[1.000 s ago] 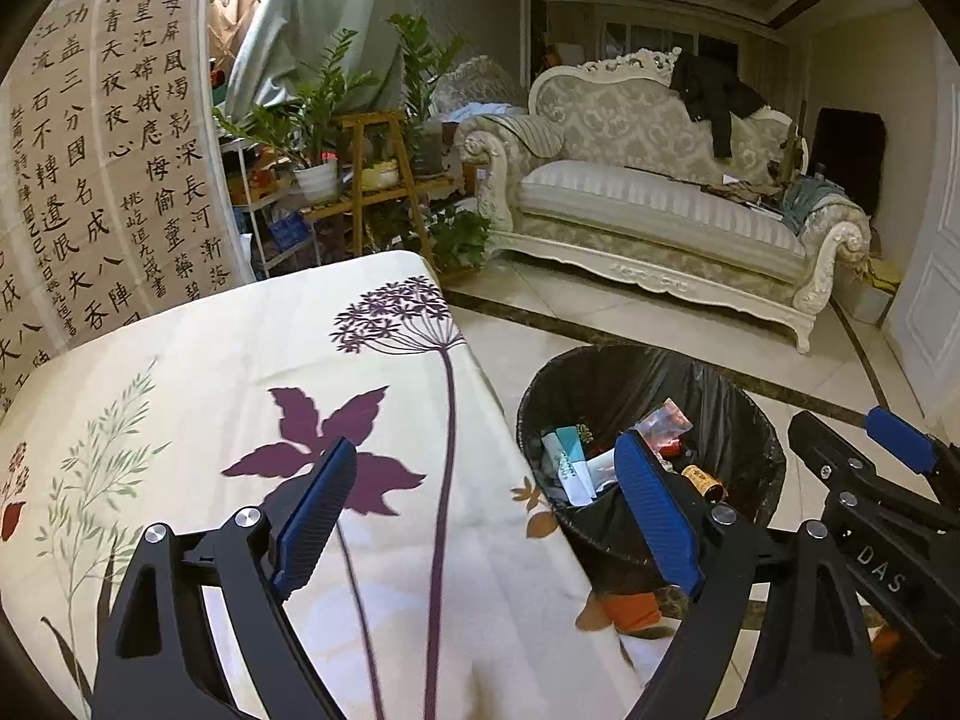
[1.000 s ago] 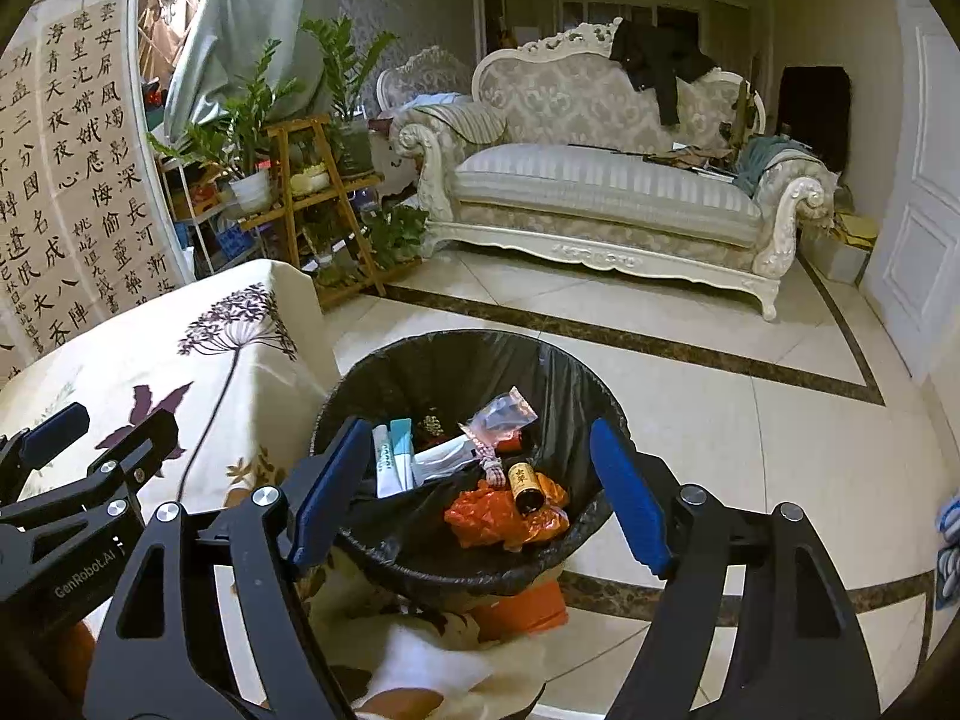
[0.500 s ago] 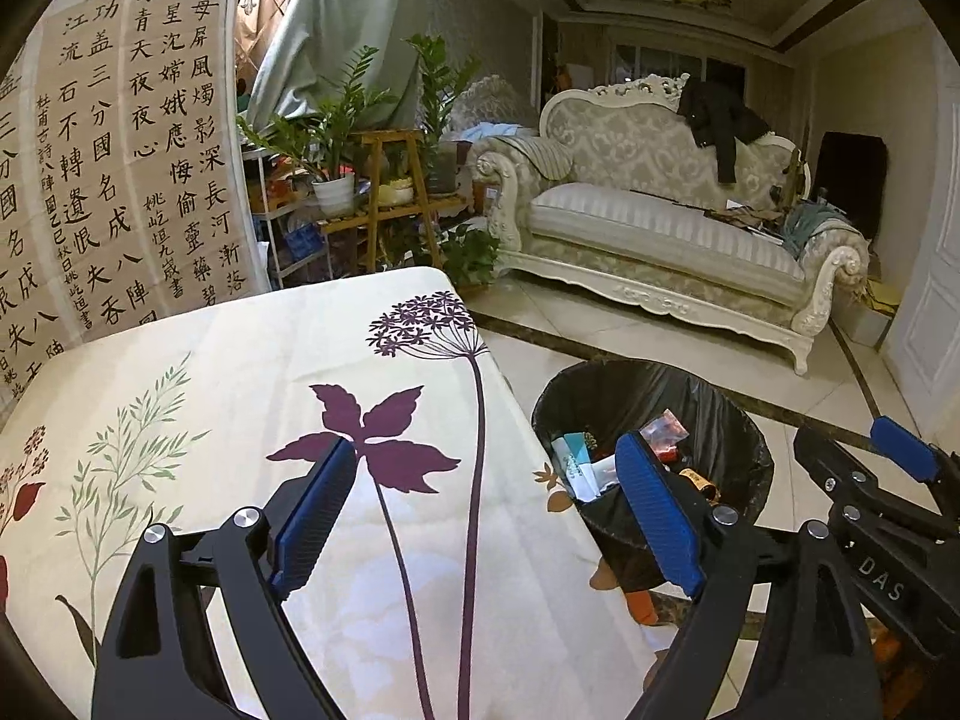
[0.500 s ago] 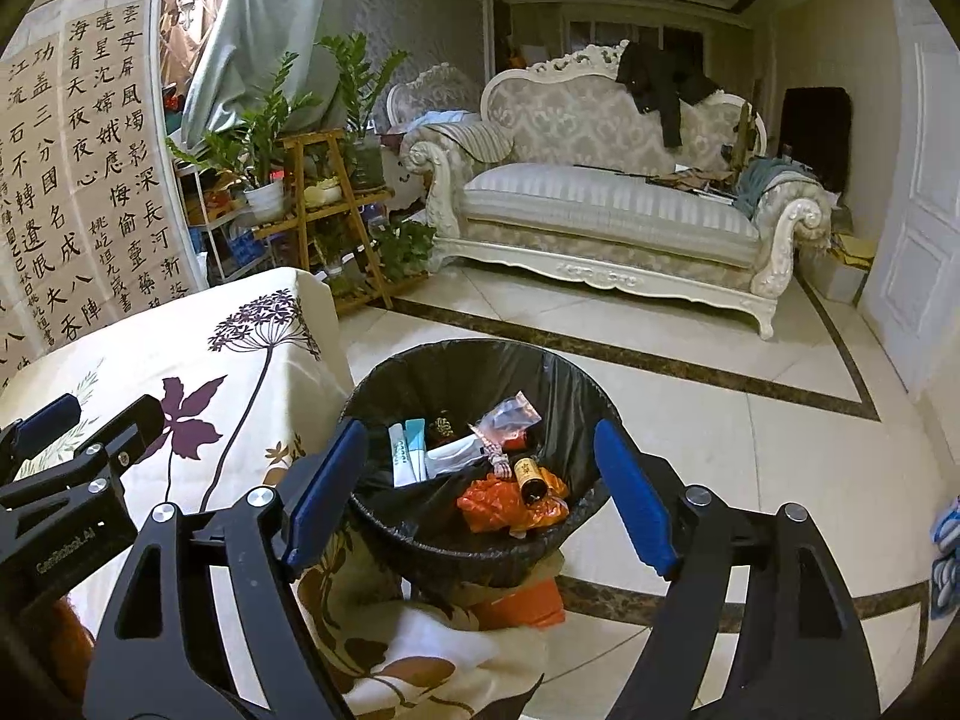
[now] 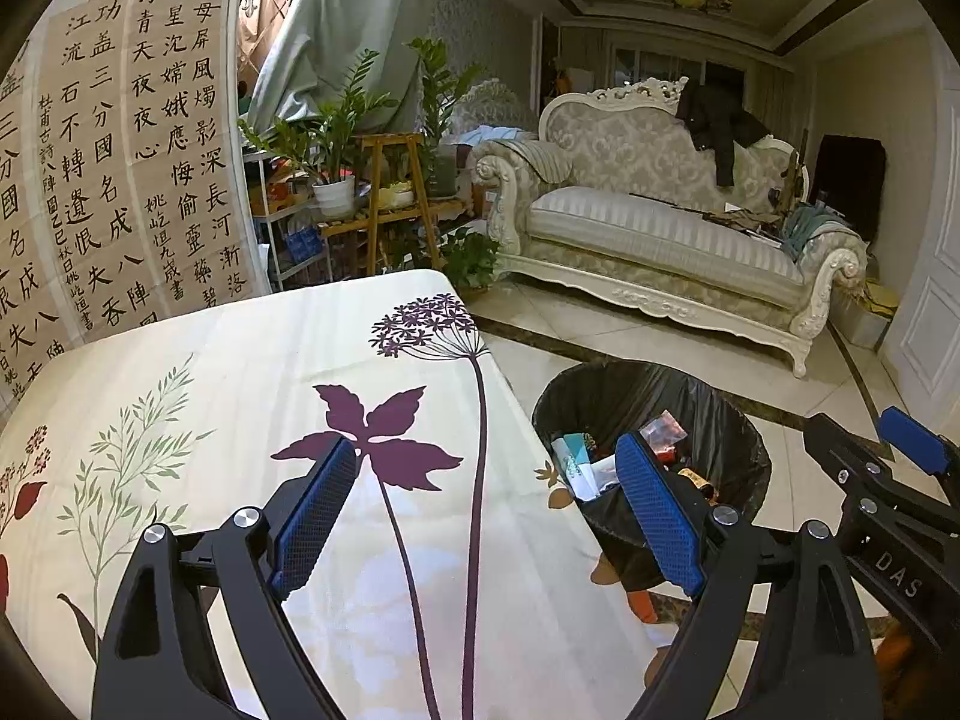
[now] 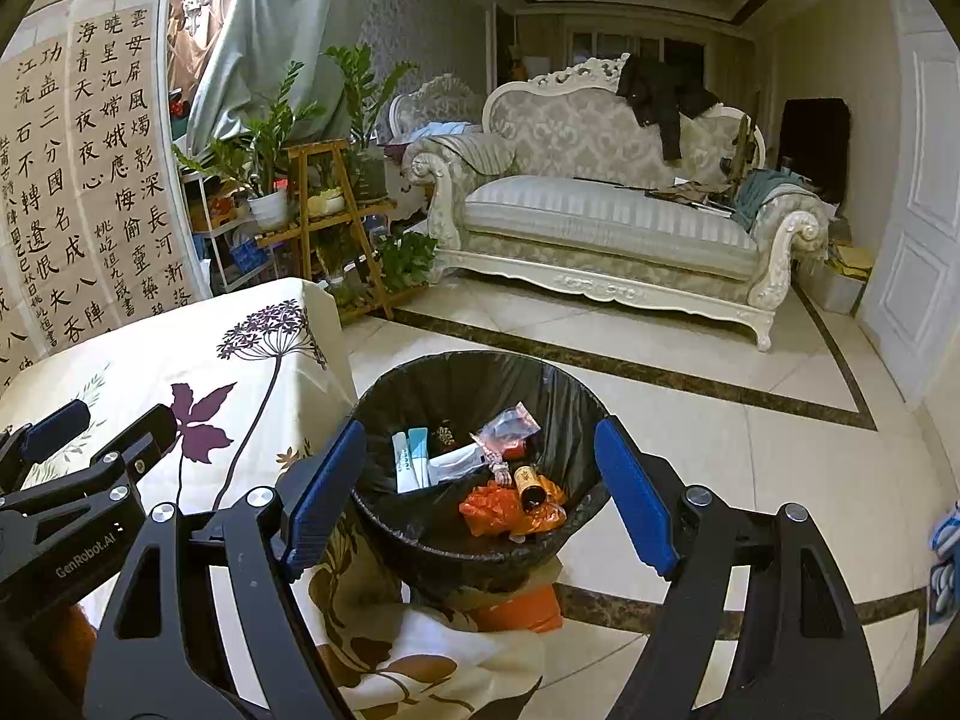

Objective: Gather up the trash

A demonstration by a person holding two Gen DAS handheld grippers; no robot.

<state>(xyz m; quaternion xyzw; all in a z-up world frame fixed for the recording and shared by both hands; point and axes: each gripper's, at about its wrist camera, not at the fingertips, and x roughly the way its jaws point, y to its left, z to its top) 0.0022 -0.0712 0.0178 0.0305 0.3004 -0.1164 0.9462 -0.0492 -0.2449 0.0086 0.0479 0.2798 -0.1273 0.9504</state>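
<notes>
Left wrist view: our left tool (image 5: 486, 516) hangs with its blue pads spread wide and nothing between them, above the surface (image 5: 252, 372) under a floral cloth; no trash shows on the visible part of that cloth. The trash bin (image 5: 744, 420), black-lined, stands on the floor just beside the surface's right edge, and it holds the trash (image 5: 606, 459): packets and wrappers in a heap. The right tool (image 5: 888, 468) pokes in at the right edge, and "DAS" reads on its body. Calligraphy scrolls (image 5: 120, 150) with Chinese characters cover the left wall; we don't transcribe them. Right wrist view: our right tool (image 6: 480, 492) is also spread wide and empty, hovering over the bin (image 6: 468, 366). Inside lie white-teal packets (image 6: 411, 459), a clear red-tinted wrapper (image 6: 507, 426), a crumpled orange bag (image 6: 510, 510) and a small brown bottle (image 6: 528, 480) on its side. The left tool (image 6: 96, 438) sits low left over the cloth; "GenRobot.AI" reads on its arm. Print on the packets is too small to read. Our judgement: collecting looks done or nearly so, with all visible trash in the bin; whatever is left would be out of view.
</notes>
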